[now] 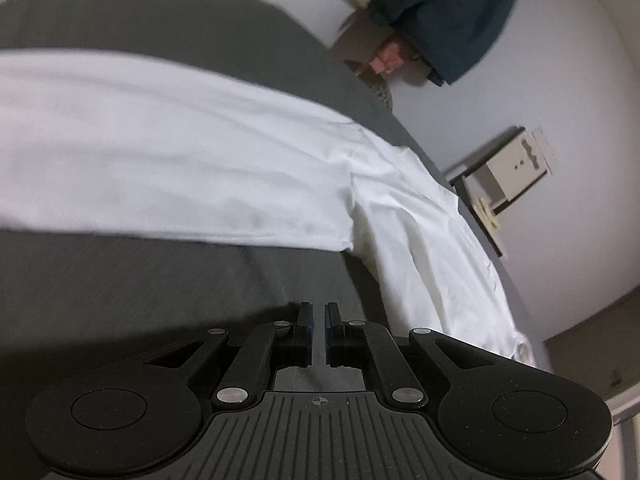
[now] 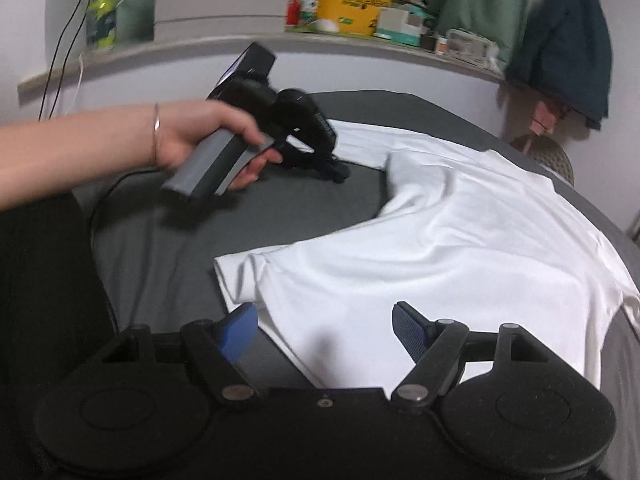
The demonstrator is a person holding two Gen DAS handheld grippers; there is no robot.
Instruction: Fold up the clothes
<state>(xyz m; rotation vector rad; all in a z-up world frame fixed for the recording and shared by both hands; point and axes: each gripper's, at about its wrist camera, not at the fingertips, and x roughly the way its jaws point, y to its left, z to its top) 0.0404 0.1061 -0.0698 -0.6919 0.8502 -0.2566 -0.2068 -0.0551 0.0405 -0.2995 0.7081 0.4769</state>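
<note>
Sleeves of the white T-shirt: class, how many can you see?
2. One sleeve lies by the open right gripper; the other sleeve lies beside the shut left gripper.

Dim indoor light is glaring off the white shirt (image 2: pixel 460 232); motion blur is smearing it, fisheye edges are bending.

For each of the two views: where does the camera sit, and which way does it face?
Left wrist: on the left gripper, jaws shut, looking low across the white T-shirt on the grey bed.
Right wrist: on the right gripper, jaws open above the shirt; shows the left hand.
Shared: shirt, bed, hanging blue garment.
</note>
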